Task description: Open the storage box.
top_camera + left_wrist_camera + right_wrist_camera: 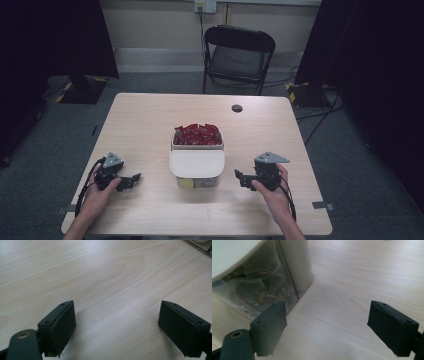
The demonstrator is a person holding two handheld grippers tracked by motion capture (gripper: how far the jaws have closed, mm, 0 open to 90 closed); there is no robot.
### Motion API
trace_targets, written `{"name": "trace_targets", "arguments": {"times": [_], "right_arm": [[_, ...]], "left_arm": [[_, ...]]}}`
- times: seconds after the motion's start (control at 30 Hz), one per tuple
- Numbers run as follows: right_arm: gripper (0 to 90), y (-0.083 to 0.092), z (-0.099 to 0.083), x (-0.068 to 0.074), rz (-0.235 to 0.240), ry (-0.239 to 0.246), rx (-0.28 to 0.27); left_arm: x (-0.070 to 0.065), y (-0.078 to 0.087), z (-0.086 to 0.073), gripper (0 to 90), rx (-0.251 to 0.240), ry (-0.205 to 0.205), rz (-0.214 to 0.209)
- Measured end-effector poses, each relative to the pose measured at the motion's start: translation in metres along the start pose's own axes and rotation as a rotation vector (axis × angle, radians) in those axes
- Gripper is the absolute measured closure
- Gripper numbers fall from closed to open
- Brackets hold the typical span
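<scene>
The container (pixel 197 167) sits at the centre of the high view, on the table (pixel 150 120), its white lid (pixel 197 163) covering the near half and red packets (pixel 197 134) heaped in the open far half. My right gripper (pixel 239 176) is at the lower right, its jaws apart with nothing between them; in the right gripper view the container's clear wall fills the upper left. My left gripper (pixel 135 179), lower left, also stands wide apart over bare wood.

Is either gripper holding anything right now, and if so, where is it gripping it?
Nothing is held. The left gripper and the right gripper both stand open over bare table, on either side of the box.
</scene>
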State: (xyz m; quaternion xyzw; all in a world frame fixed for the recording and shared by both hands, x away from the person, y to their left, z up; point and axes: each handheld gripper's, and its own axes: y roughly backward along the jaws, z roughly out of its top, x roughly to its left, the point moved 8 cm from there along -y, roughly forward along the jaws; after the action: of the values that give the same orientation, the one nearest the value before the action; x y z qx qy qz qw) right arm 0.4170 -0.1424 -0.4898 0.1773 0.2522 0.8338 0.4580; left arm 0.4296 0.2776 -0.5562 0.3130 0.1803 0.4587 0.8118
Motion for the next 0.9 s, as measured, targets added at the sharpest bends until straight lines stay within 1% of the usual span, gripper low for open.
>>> {"name": "trace_targets", "arguments": {"times": [0.03, 0.07, 0.27, 0.3, 0.33, 0.37, 0.4, 0.43, 0.53, 0.77, 0.9], "right_arm": [[14.8, 0.001, 0.001, 0.003, 0.009, 0.002, -0.002], [14.8, 0.002, 0.003, 0.010, 0.026, 0.004, -0.008], [14.8, 0.002, 0.006, 0.028, 0.064, 0.033, -0.014], [14.8, 0.002, 0.006, 0.028, 0.064, 0.033, -0.014], [14.8, 0.002, 0.005, 0.035, 0.080, 0.045, -0.011], [14.8, 0.002, 0.005, 0.035, 0.080, 0.045, -0.011], [14.8, 0.002, 0.005, 0.037, 0.084, 0.048, -0.011], [14.7, 0.001, 0.005, 0.041, 0.096, 0.058, -0.009], [14.8, 0.000, 0.005, 0.046, 0.101, 0.072, -0.005], [14.7, -0.002, 0.007, 0.054, 0.120, 0.077, -0.007], [14.7, -0.005, 0.009, 0.062, 0.137, 0.089, -0.007]], "left_arm": [[0.000, 0.000, 0.000, 14.0, 0.001, -0.005, 0.002], [0.000, 0.000, 0.000, 14.0, 0.000, -0.004, 0.001], [0.000, 0.000, 0.000, 14.0, 0.000, 0.000, 0.000], [0.000, 0.000, 0.000, 14.0, 0.000, -0.001, 0.000], [0.000, 0.000, 0.000, 14.0, 0.000, 0.000, 0.000], [0.000, 0.000, 0.000, 14.0, 0.000, 0.000, 0.000], [0.000, 0.000, 0.000, 14.0, 0.000, -0.001, 0.001], [0.000, 0.000, 0.000, 14.0, 0.001, -0.001, 0.000], [0.000, 0.000, 0.000, 14.0, 0.000, -0.001, 0.000], [0.000, 0.000, 0.000, 14.0, 0.002, -0.003, 0.001], [0.000, 0.000, 0.000, 14.0, 0.000, -0.001, 0.000]]}}
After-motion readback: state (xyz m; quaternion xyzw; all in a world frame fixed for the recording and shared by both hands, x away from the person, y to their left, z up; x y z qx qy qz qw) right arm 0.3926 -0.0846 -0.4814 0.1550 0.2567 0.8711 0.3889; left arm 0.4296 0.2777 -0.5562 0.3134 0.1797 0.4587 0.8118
